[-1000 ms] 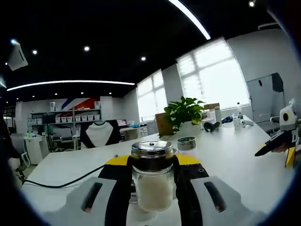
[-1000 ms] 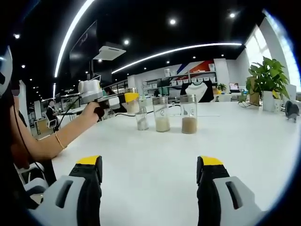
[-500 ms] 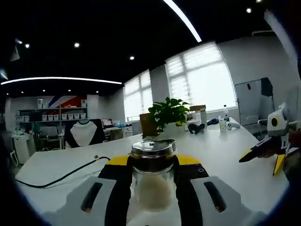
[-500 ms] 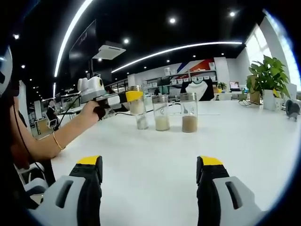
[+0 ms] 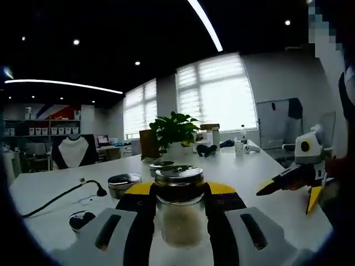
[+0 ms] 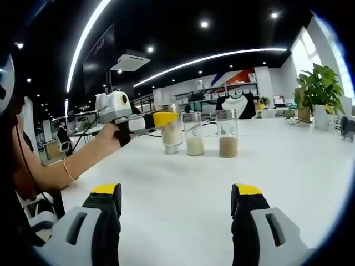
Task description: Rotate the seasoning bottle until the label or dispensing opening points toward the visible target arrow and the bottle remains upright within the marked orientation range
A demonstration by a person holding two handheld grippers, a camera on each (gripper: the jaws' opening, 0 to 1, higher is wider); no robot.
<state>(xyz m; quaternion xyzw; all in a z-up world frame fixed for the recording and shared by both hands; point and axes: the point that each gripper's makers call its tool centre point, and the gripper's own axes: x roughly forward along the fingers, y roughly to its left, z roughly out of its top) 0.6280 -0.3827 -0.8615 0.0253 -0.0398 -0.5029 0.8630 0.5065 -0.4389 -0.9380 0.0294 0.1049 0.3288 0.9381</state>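
In the left gripper view our left tool [image 5: 180, 221] is closed on the bottle [image 5: 179, 213], its two jaws pressing the glass from either side. The bottle stands upright between them, with a shiny metal cap and pale granules inside. In the right gripper view the same tool [image 6: 161, 119] holds the bottle [image 6: 171, 133] above the table [image 6: 183, 194], our hand [image 6: 113, 134] behind it; we cannot tell whether its base touches the surface.

Just beside it in that view stand two more jars, one [image 6: 194, 133] with pale contents and one [image 6: 227, 133] with brown, both upright. Our right tool [image 6: 175, 221] is wide open, holding nothing, its jaws well apart over bare table. It also shows at the right of the left gripper view [image 5: 285, 183].

Farther out in the left gripper view, a round tin [image 5: 123, 184] and a small dark lid [image 5: 81, 220] lie on the table, a cable [image 5: 61, 195] runs past them, and a plant [image 5: 173, 127] stands beyond.
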